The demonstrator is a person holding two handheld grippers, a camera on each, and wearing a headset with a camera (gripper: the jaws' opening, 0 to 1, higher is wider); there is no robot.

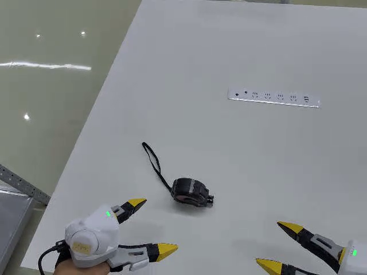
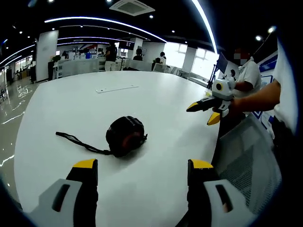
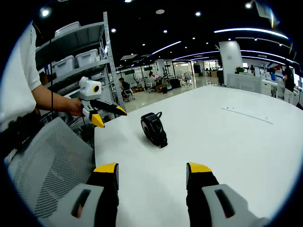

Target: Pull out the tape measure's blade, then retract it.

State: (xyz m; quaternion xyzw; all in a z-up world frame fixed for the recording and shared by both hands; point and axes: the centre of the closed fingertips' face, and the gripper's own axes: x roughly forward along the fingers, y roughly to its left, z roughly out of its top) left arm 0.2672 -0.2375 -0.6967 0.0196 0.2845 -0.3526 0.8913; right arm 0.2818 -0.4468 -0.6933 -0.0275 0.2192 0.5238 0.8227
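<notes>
Tape measure (image 1: 192,192): black case lying on white tabletop (image 1: 229,51), toward near left corner. Blade apparently fully in; hook too small to confirm. Wrist strap (image 1: 153,160) trailing from case toward left edge. Left gripper (image 1: 152,225) near case on near-edge side, jaws wide, holding nothing. Right gripper (image 1: 279,246) by near edge, right of case, jaws wide, empty. Power strip (image 1: 273,98) well apart, toward far edge.

it was an open-plan office; curved light strips (image 2: 94,20) and a ceiling vent (image 2: 132,6) crossed the top of the left gripper view; people (image 3: 124,86) sat far back, mid-frame in the right gripper view; metal shelving (image 3: 107,52) held storage bins (image 3: 86,57) at upper left; the long white table (image 1: 229,46) carried a built-in socket strip (image 1: 273,98).
</notes>
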